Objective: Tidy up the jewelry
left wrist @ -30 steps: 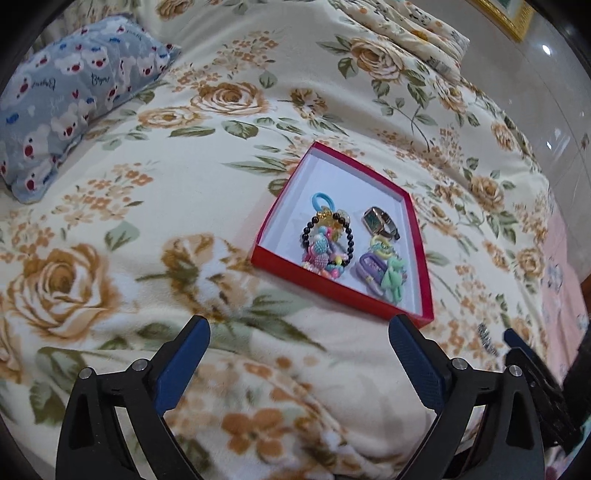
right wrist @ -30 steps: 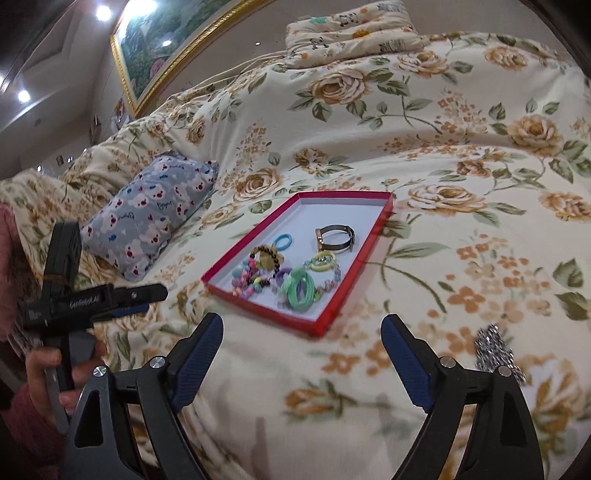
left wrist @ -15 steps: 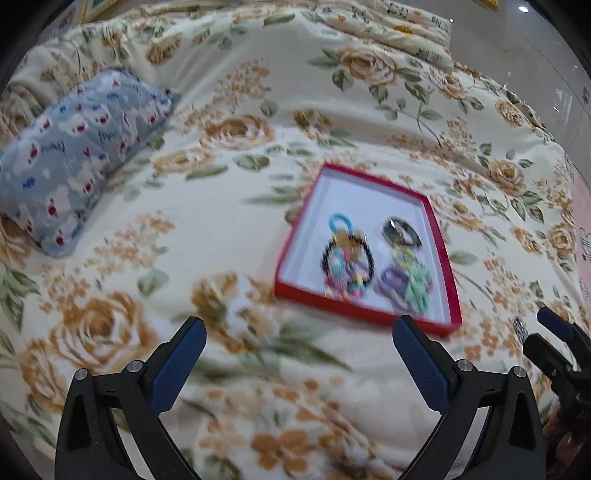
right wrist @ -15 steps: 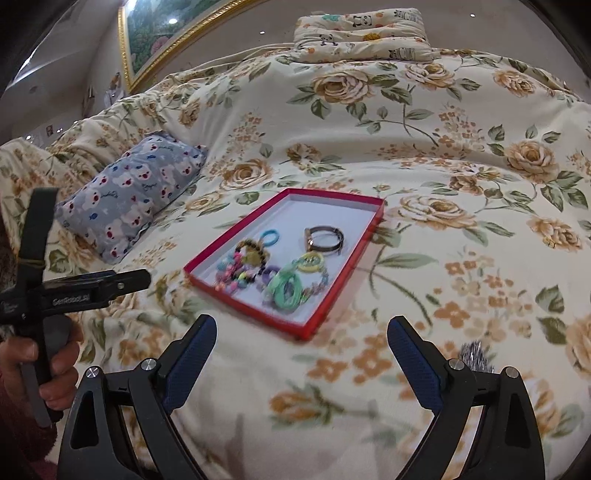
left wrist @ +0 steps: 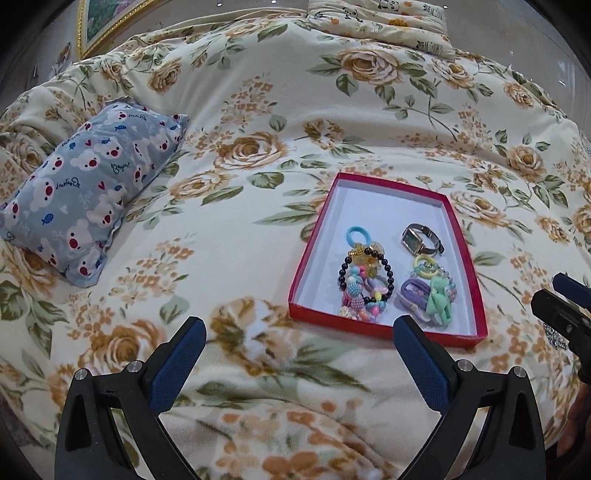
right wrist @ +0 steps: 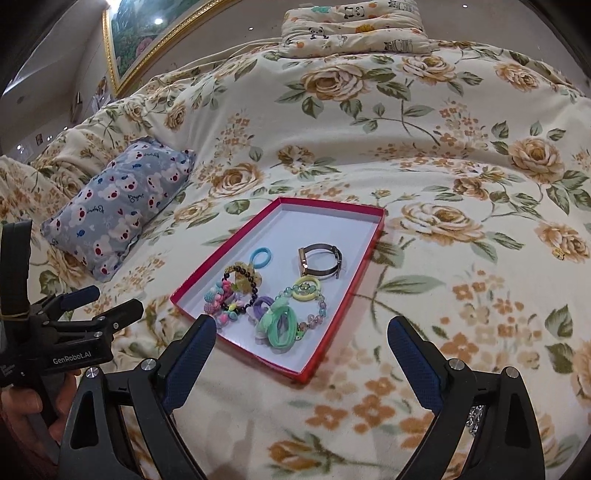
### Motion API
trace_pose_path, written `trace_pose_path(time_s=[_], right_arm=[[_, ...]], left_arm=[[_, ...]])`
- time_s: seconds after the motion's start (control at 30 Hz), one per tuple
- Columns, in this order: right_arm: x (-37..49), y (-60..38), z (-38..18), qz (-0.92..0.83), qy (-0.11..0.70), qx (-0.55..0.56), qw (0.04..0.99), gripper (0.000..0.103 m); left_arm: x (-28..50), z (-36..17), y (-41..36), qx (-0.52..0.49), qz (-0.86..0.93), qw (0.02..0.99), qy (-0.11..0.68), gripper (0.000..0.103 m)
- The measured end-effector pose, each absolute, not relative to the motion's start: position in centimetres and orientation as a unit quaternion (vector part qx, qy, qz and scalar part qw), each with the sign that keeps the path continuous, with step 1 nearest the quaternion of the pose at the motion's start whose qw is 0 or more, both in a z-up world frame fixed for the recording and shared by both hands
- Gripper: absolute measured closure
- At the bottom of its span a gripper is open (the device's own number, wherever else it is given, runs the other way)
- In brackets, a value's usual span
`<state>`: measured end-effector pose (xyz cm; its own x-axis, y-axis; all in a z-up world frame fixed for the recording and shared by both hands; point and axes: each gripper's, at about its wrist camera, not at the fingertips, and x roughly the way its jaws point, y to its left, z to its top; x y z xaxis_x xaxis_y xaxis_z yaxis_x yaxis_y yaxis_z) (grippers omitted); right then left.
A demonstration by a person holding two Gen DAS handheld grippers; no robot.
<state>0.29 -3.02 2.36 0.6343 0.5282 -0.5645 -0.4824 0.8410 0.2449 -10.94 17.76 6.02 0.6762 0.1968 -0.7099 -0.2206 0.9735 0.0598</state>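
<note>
Left gripper (left wrist: 297,341): jaws spread wide, nothing between them, hovering over the blanket just short of the box's near edge.
Right gripper (right wrist: 301,341): jaws have just been opening and now stand wide, empty, over the blanket at the box's near corner.
Hand (right wrist: 22,402): at the left edge of the right wrist view, wrapped round the left gripper's handle.
Chain (right wrist: 474,415): a silvery bit lying on the blanket beside the right gripper's right arm, outside the box, partly hidden.
Blanket (left wrist: 258,184): cream with tan roses and green leaves, covering the whole bed.
Box (left wrist: 380,332): shallow, red-walled, white inside, flat on the blanket; its far half is bare.
Beads (left wrist: 364,284): a black bracelet over a heap of coloured pieces, near left inside the box.
Ties (left wrist: 430,299): purple and green hair ties with a yellow ring, near right inside the box.
Blue tie (left wrist: 356,234): a small loop just beyond the beads.
Watch (left wrist: 421,240): on its side, beyond the ties.
Pillow (left wrist: 92,188): grey-blue with bears, far left, well apart from the box.
Cushion (right wrist: 354,31): panda print, at the bed's far end.
Picture (right wrist: 147,33): gold-framed, on the wall beyond.
</note>
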Motion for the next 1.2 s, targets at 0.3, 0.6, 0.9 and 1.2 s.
trace_pose_path(time_s=[0.3,0.6,0.9,1.2], right_arm=[[0.7,-3.0,2.0,0.269,0.332,0.024,0.904,0.008],[0.9,-2.3,1.2,0.268,0.34,0.013,0.902,0.008],[1.2,-2.1,1.1,0.266,0.332,0.012,0.905,0.008],[1.5,-1.8,0.6,0.266,0.339,0.009,0.902,0.008]], left_arm=[[-9.9,6.1,18.3,-0.012,0.111,0.914,0.39,0.001],[-10.3,5.7,17.8,0.005,0.116,0.918,0.379,0.001],[-10.5,5.6,17.9,0.003,0.123,0.921,0.369,0.001],[-10.2,5.2,18.0,0.0,0.12,0.92,0.373,0.001]])
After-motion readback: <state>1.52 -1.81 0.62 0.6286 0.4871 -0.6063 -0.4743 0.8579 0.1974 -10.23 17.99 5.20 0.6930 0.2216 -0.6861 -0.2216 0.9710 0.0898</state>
